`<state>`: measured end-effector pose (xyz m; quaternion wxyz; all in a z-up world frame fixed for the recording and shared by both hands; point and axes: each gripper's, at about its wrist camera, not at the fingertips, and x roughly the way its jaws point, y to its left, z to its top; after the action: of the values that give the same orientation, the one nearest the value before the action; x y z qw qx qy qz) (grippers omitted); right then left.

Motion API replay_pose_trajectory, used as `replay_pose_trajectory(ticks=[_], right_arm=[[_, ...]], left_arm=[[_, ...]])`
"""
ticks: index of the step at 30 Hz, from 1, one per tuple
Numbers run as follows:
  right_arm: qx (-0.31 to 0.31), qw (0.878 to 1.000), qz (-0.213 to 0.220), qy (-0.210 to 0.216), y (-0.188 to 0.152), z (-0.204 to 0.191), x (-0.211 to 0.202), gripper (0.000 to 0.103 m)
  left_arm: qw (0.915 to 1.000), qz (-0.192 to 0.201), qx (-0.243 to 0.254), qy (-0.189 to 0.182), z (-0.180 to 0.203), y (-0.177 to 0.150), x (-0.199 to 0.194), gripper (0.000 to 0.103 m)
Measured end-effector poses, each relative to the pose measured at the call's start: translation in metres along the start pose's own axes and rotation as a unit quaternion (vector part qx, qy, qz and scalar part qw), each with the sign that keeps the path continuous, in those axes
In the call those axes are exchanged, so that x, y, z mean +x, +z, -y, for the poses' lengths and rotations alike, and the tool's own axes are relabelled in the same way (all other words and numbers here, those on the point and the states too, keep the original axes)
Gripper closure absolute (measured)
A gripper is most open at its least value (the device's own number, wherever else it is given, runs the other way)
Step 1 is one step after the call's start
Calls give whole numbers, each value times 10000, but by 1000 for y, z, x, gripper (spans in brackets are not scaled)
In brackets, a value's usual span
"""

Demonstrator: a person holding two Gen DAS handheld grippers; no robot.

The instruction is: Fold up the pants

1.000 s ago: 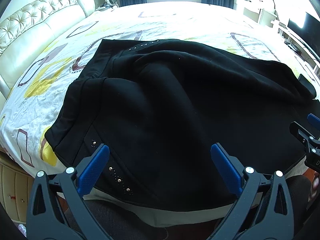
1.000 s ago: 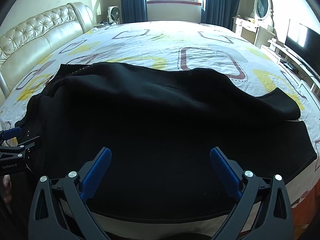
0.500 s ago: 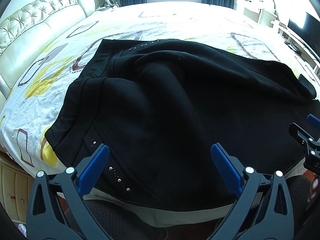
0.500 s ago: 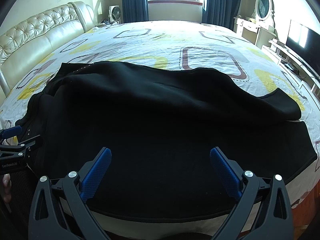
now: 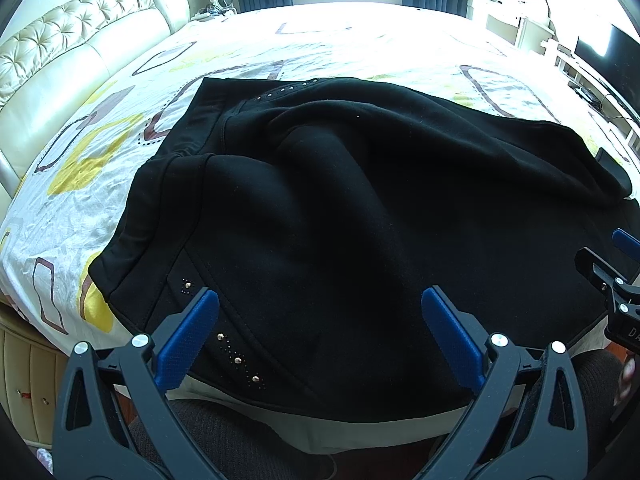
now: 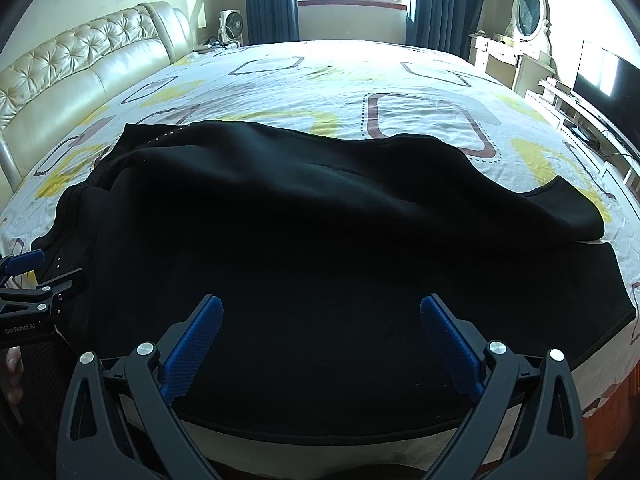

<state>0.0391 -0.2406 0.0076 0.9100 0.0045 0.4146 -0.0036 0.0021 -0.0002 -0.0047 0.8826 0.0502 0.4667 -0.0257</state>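
Observation:
Black pants [image 5: 340,208] [image 6: 320,248] lie spread across the near part of the bed, waistband to the left with small metal studs [image 5: 238,360] near a pocket, legs running right. One leg lies rumpled over the other. My left gripper [image 5: 320,328] hovers open above the waist end, nothing between its blue pads. Over the legs, close to the bed's near edge, my right gripper [image 6: 322,332] is open too and holds nothing. Each gripper shows at the edge of the other's view.
The bed [image 6: 320,80] has a white sheet with yellow and brown shapes, and a cream tufted headboard [image 6: 80,64] on the left. A fan [image 6: 232,26], window and dark curtains stand at the back. A dresser with mirror [image 6: 528,12] and a TV [image 6: 604,76] are on the right.
Hardly anything has moved; both grippers stay open over the pants with only a slight shift of view.

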Motion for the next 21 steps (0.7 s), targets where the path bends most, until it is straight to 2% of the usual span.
replay_pose_trajectory(ticks=[8, 14, 16, 21], right_arm=[[-12, 10000, -29, 54, -1, -2, 0, 4], [-67, 9996, -31, 263, 4, 0, -6, 4], [-81, 9994, -57, 342, 9, 2, -7, 4], [-40, 9943, -66, 1062, 39, 13, -8, 4]], left_arm=[[9999, -45, 33, -93, 1, 0, 0, 2], [9956, -300, 159, -868, -10, 14, -5, 2], [9936, -253, 99, -1094, -22, 25, -10, 2], [9848, -161, 91, -1729, -75, 67, -2, 2]])
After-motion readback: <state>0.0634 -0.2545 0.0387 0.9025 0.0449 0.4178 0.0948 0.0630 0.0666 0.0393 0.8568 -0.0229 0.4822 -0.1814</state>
